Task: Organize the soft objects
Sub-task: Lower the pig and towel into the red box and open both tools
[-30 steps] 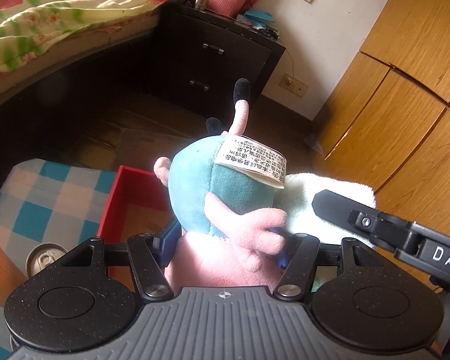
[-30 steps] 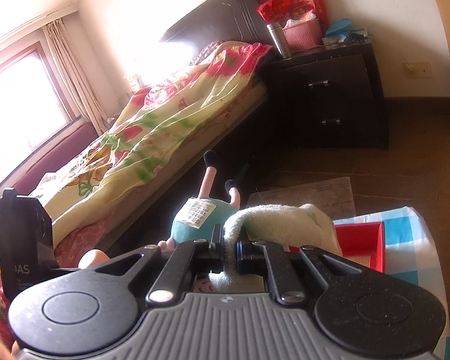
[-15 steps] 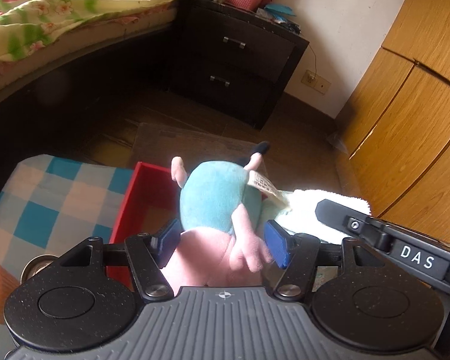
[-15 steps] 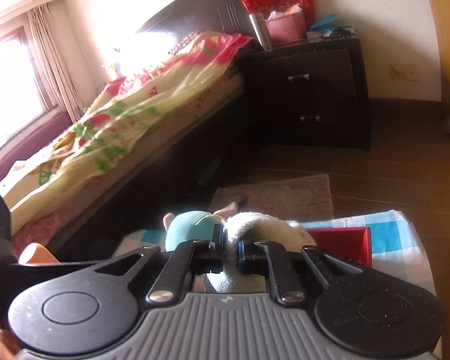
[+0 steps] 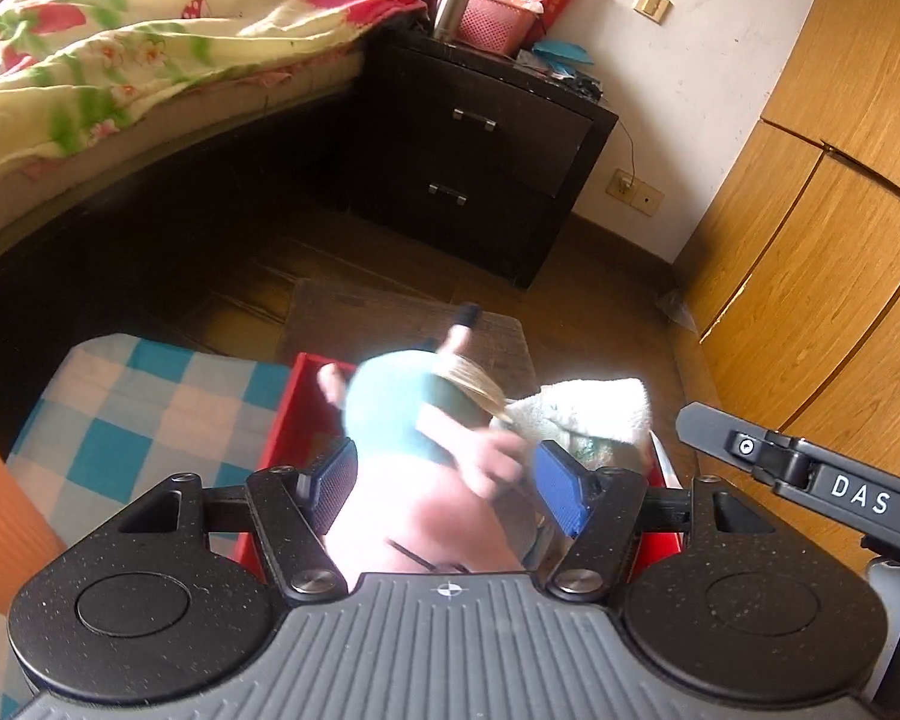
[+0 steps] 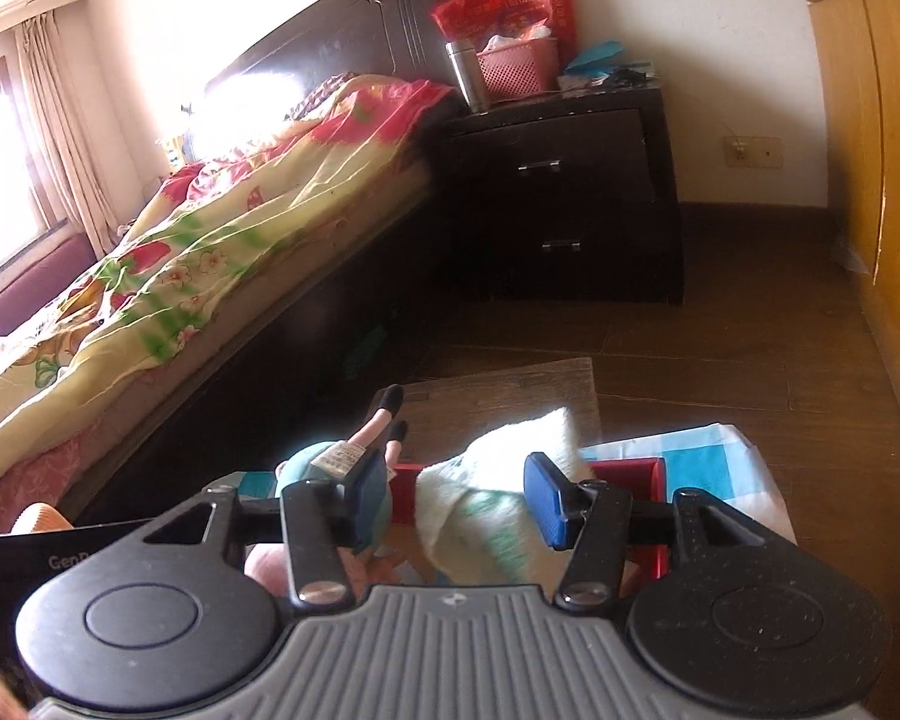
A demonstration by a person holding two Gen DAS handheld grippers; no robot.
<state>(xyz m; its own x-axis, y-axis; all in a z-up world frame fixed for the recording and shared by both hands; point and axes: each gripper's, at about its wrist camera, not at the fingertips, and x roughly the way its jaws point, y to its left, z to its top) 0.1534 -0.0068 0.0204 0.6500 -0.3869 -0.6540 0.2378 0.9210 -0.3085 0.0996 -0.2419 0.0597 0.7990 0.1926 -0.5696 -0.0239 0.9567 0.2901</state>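
A pink plush pig in a teal dress (image 5: 402, 414) hangs head down, blurred, between the blue pads of my left gripper (image 5: 444, 486). The jaws are opening: a gap shows at the right pad, and the left pad (image 5: 330, 480) sits close beside the toy. Below is a red box (image 5: 288, 420). A white towel (image 5: 594, 408) lies in the box to the toy's right. In the right wrist view the towel (image 6: 528, 444) slumps, blurred, between the opening jaws of my right gripper (image 6: 456, 492), pads off it. The pig (image 6: 306, 462) sits left of it over the red box (image 6: 624, 474).
The box rests on a blue-and-white checked cloth (image 5: 138, 414). A flat cardboard sheet (image 5: 390, 318) lies on the wood floor beyond. A bed with a floral quilt (image 5: 120, 60) is at left, a dark nightstand (image 5: 480, 168) behind, and wooden wardrobe doors (image 5: 810, 240) at right.
The right jaws were pinched on the towel's fold and have now parted, and the towel has sagged into the box. The pig came down from a raised position towards the box.
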